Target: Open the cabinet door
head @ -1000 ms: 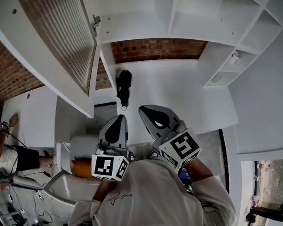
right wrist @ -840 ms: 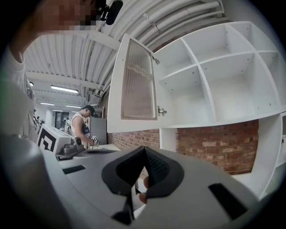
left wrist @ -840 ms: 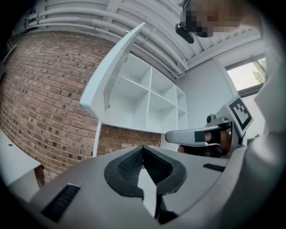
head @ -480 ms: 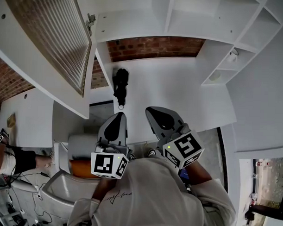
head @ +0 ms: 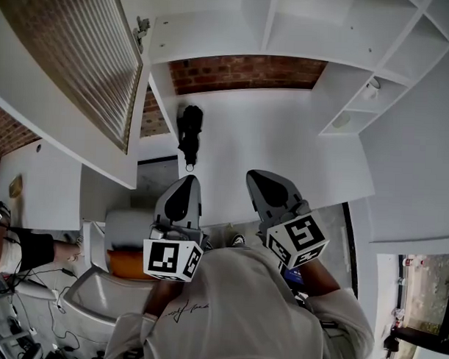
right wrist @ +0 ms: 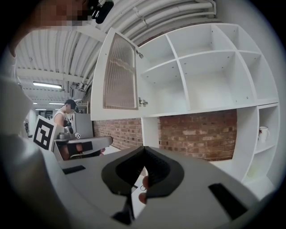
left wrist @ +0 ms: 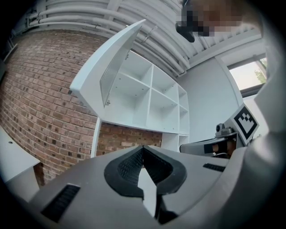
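Tongs: left tongs and right tongs both have their jaws closed together on nothing. They sit low at the bottom centre of the head view, close to the person's chest and well apart from the door, so I judge no grip is wanted now.
Tongs build: smooth grey shells, with black ridged pads meeting in a V.
Cabinet door: stands swung wide out from the cabinet in the upper left of the head view. By my reading the task looks done.
Door make: flat white frame around a ribbed, translucent panel with vertical flutes.
Hinge: small metal fitting at the door's inner edge, which holds the door out.
Cabinet: matt white boxy compartments with thin dividers, bare where the door stood.
Brick wall: rough red brick with pale joints, below the cabinet.
Counter: smooth white slab in the centre of the head view.
Black object: dark and elongated, lying on the counter; I cannot tell what it is.
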Tool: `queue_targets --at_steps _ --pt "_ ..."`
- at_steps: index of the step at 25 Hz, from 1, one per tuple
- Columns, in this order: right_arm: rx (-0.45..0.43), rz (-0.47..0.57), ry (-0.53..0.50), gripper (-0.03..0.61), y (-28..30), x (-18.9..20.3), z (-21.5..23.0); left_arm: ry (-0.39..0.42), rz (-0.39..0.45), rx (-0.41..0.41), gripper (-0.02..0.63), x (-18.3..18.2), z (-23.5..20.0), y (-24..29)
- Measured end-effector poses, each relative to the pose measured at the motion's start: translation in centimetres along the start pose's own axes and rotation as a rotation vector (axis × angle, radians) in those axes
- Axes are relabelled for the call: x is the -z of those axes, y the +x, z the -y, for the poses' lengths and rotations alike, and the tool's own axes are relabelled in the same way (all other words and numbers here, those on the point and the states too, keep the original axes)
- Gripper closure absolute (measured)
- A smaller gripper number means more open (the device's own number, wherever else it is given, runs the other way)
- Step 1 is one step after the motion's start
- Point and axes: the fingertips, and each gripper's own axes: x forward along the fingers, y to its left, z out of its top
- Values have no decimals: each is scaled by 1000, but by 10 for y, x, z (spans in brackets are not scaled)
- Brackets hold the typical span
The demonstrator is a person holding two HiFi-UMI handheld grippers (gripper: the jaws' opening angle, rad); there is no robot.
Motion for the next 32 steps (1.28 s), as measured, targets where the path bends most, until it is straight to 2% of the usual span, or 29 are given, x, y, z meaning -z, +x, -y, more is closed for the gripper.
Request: queue_targets --at_steps 6,11,17,32 --pt "66 -14 6 554 -4 10 19 -18 -21 -18 600 10 -4 3" --pt "86 -7 14 554 -9 10 32 -6 -36 -21 600 14 -4 5" --pt "61 25 0 555 -9 -4 39 42 -29 -48 600 4 -11 8" --pt "-34 21 -1 555 9 -13 29 36 3 -84 600 -9 -25 5"
